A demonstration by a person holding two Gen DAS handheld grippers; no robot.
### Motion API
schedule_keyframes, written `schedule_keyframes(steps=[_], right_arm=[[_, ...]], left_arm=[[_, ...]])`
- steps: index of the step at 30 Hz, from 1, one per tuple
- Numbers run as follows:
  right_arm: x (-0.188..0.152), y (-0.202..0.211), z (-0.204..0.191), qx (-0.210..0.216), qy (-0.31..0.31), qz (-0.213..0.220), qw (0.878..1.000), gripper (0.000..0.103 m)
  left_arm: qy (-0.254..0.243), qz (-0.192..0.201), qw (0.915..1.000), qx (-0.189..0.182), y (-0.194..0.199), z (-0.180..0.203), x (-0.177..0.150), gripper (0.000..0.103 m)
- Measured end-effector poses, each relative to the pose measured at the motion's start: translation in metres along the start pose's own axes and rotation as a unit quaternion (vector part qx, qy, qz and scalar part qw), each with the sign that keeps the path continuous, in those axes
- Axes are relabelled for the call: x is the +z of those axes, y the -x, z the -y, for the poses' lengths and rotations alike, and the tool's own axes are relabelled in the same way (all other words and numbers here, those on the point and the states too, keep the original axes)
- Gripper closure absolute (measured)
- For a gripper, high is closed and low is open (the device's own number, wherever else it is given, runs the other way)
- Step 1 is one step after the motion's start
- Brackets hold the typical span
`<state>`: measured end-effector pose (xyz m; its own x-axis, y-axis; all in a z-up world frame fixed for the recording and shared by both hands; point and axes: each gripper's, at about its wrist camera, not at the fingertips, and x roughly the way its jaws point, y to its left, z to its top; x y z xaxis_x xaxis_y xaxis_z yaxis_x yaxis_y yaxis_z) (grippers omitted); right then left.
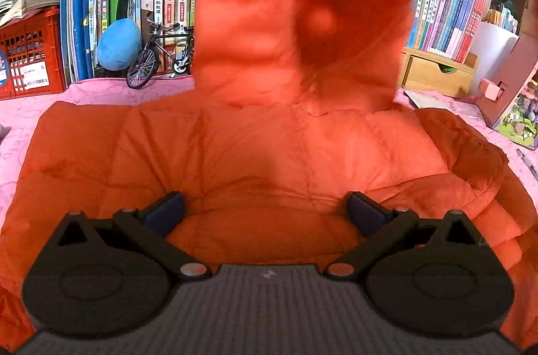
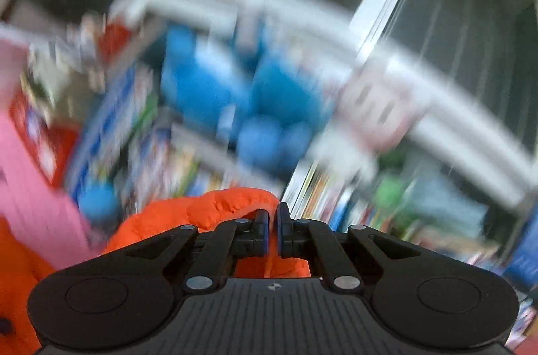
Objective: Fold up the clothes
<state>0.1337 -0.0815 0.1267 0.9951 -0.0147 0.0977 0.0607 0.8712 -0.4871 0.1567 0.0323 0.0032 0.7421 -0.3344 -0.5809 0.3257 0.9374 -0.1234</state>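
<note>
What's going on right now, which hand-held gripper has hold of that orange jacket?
Left hand-held gripper open over orange jacket. Right hand-held gripper shut on jacket fabric, lifted. Nothing blocking; toy bicycle behind.

Orange jacket (image 1: pixel 255 153) running off your left wrist view's lower corners, its raised hood (image 1: pixel 302 12) smearing with motion, your right wrist view blurring the shelves (image 2: pixel 235 106) beyond reading, book titles (image 1: pixel 450 15) staying illegible.
</note>
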Motion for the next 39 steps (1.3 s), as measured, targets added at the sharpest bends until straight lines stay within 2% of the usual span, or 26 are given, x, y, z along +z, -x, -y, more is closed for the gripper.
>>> schedule_keyframes(steps=[1,4,9,14,20,24,26,27,28,31,33,35,38,39], right_arm=[[0.005,0.022,0.002,0.001,-0.005,0.018,1.0,0.096],[0.006,0.08,-0.001,0.034,-0.011,0.021,0.999,0.096],[-0.022,0.115,-0.011,0.084,-0.042,-0.046,0.995,0.096],[-0.051,0.147,-0.021,0.132,-0.073,-0.117,0.982,0.096],[-0.087,0.137,-0.024,0.182,-0.14,-0.19,0.955,0.096],[-0.097,0.135,-0.017,0.201,-0.177,-0.209,0.941,0.092],[-0.093,0.14,-0.007,0.199,-0.179,-0.191,0.945,0.079],[-0.091,0.142,-0.001,0.197,-0.179,-0.18,0.947,0.064],[-0.087,0.143,0.006,0.188,-0.176,-0.167,0.952,0.044],[-0.073,0.138,0.027,0.157,-0.156,-0.126,0.967,0.013],[-0.061,0.124,0.039,0.149,-0.132,-0.104,0.974,0.002],[-0.049,0.105,0.044,0.153,-0.101,-0.082,0.98,0.0],[-0.036,0.065,0.044,0.197,-0.075,-0.078,0.974,0.0],[-0.034,0.05,0.042,0.206,-0.077,-0.09,0.971,0.0]], left_arm=[[0.001,0.001,1.0,-0.001,0.0,-0.001,0.0,0.0],[0.005,0.005,0.9999,-0.008,0.001,-0.003,-0.001,0.0],[0.013,0.011,0.9997,-0.017,0.003,-0.008,-0.002,0.0],[0.01,0.015,0.9997,-0.015,0.027,-0.017,-0.011,0.0],[0.008,0.024,0.9997,-0.002,0.071,-0.035,-0.026,0.0],[0.018,0.032,0.9992,0.012,0.09,-0.041,-0.027,0.0],[0.021,0.035,0.9989,0.023,0.089,-0.043,-0.025,0.0],[0.022,0.036,0.9988,0.025,0.088,-0.044,-0.025,0.0],[0.023,0.035,0.9988,0.026,0.087,-0.044,-0.025,0.0],[0.025,0.034,0.9989,0.019,0.087,-0.041,-0.027,0.0],[0.025,0.033,0.9991,0.01,0.089,-0.038,-0.031,0.0],[0.018,0.027,0.9994,0.006,0.085,-0.035,-0.035,0.0],[0.005,0.007,0.9999,0.014,0.068,-0.032,-0.045,0.0],[-0.001,0.0,0.9999,0.015,0.062,-0.031,-0.048,0.0]])
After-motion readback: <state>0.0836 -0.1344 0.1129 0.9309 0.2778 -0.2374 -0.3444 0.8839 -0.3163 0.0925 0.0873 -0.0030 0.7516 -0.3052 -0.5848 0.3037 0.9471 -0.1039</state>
